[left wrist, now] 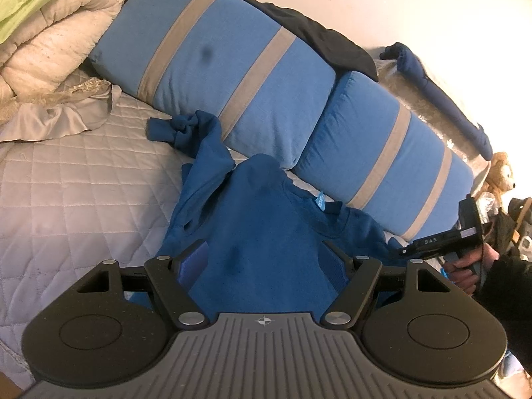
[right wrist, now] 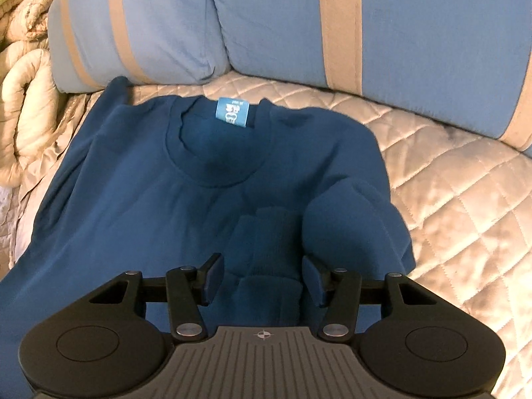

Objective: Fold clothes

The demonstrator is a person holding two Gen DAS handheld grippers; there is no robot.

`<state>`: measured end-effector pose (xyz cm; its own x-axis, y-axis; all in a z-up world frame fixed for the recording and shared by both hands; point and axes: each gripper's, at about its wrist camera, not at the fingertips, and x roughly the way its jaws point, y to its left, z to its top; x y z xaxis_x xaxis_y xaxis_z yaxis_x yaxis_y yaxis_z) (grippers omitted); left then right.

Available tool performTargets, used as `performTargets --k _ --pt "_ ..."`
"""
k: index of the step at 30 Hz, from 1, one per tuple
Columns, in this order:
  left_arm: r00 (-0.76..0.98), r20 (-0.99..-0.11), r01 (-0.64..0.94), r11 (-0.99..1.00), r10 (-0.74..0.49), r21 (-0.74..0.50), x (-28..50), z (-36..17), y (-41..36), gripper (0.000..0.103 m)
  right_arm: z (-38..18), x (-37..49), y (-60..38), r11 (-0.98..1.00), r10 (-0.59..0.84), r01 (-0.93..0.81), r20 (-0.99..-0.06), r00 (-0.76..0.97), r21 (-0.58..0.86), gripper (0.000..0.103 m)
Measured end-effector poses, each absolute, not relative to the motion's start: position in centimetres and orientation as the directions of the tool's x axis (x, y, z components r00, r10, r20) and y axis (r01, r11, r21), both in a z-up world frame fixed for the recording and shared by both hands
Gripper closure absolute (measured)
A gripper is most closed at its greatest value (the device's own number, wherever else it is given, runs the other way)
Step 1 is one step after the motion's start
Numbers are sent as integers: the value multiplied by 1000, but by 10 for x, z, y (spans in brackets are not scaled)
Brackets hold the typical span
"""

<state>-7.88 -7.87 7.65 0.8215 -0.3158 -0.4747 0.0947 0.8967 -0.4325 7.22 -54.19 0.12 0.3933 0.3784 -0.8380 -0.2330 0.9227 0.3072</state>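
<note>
A blue sweatshirt (left wrist: 266, 219) lies face up on the quilted bed, collar and light blue label (right wrist: 231, 112) toward the pillows. Its left sleeve (left wrist: 186, 129) trails crumpled toward the pillows. Its right sleeve is folded in over the chest, with the ribbed cuff (right wrist: 266, 252) lying between the fingers of my right gripper (right wrist: 264, 282). That gripper is open, jaws on either side of the cuff without pinching it. My left gripper (left wrist: 266, 262) is open above the sweatshirt's body. The right gripper also shows in the left wrist view (left wrist: 442, 239), held by a hand.
Two blue pillows with tan stripes (left wrist: 219, 66) (left wrist: 382, 166) lie along the head of the bed. A cream duvet (left wrist: 50, 33) is bunched at the far left. Dark garments (left wrist: 319, 40) lie behind the pillows. A plush toy (left wrist: 502, 173) sits at the right. The quilted bedspread (left wrist: 83, 183) spreads left.
</note>
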Motion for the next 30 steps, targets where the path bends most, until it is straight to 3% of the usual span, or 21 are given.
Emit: performTargets --k 5,9,15,30 --pt "823 -471 95 894 -318 -439 -79 76 -77 31 -9 76 -544 918 394 -205 -846 360 340 70" --pt "824 -465 97 889 -324 -448 -79 76 -76 31 -5 71 -545 916 400 -201 -827 394 348 78" --pt "828 -454 94 880 -329 -465 -79 75 -73 31 23 60 -552 929 370 -192 -770 519 317 81" --pt "833 -458 76 883 -311 -463 -81 76 -74 30 118 39 -602 983 144 -46 -583 799 180 82"
